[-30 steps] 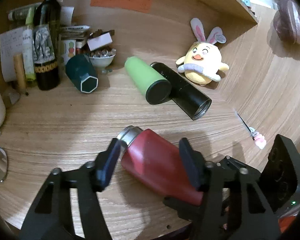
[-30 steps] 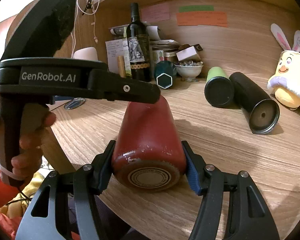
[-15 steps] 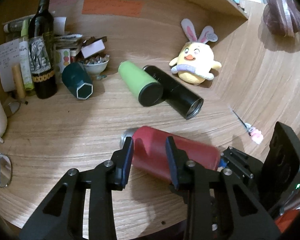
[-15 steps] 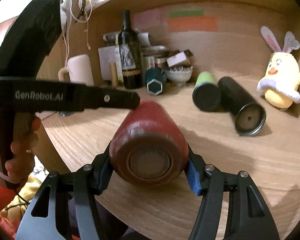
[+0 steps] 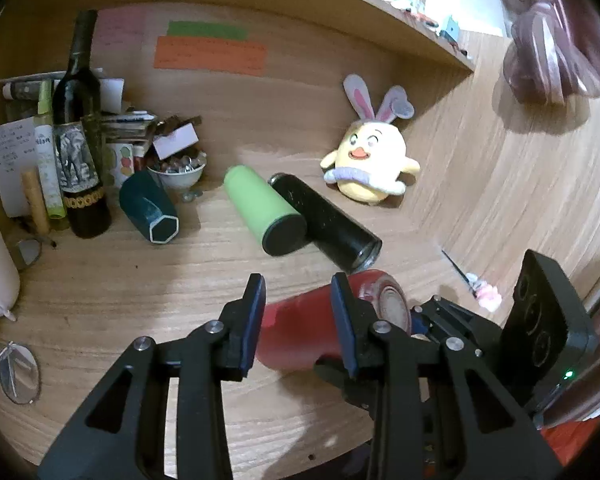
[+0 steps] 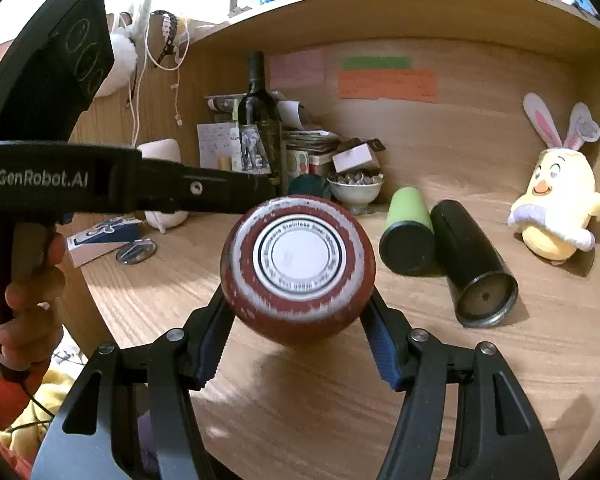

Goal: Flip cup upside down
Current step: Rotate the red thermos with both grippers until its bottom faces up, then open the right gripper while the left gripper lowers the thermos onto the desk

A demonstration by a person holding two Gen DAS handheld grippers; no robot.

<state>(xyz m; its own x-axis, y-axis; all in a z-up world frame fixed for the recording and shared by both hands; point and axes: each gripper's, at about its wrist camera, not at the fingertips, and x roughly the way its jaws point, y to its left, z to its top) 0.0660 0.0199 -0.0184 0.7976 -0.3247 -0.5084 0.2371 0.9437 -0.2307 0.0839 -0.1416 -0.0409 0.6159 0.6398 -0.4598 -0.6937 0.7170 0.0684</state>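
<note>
Red cup point(image 6: 298, 266): stainless, scuffed paint, printed base disc. Held off the desk point(image 6: 380, 400) in my right gripper point(image 6: 296, 344), whose blue pads point(image 6: 380, 354) clamp its flanks at 3 and 9 o'clock. A second ago it lay nearly flat, mouth pointing away from me; now the base swings up to face the right wrist camera squarely. I judge the flip as well underway, not finished: the mouth still has to come down onto the wood.

My left gripper point(image 5: 298, 320): jaws narrowed around the cup point(image 5: 300, 332) body compared with a second ago; whether the pads actually touch it I cannot tell.

Other containers, left wrist view:
- Green tumbler point(image 5: 266, 210), at 12 o'clock from the cup, on its side, dark base toward me; contents hidden.
- Black flask point(image 5: 326, 220), touching the green one's right flank, on its side; contents hidden.
- Teal hexagonal cup point(image 5: 148, 214), at 10 o'clock, on its side; contents not discernible.
- White bowl point(image 5: 176, 174), behind the teal cup, upright, heaped with small glassy pebbles.
- Wine bottle point(image 5: 78, 148), at 10 o'clock, upright; fill level not visible.
</note>
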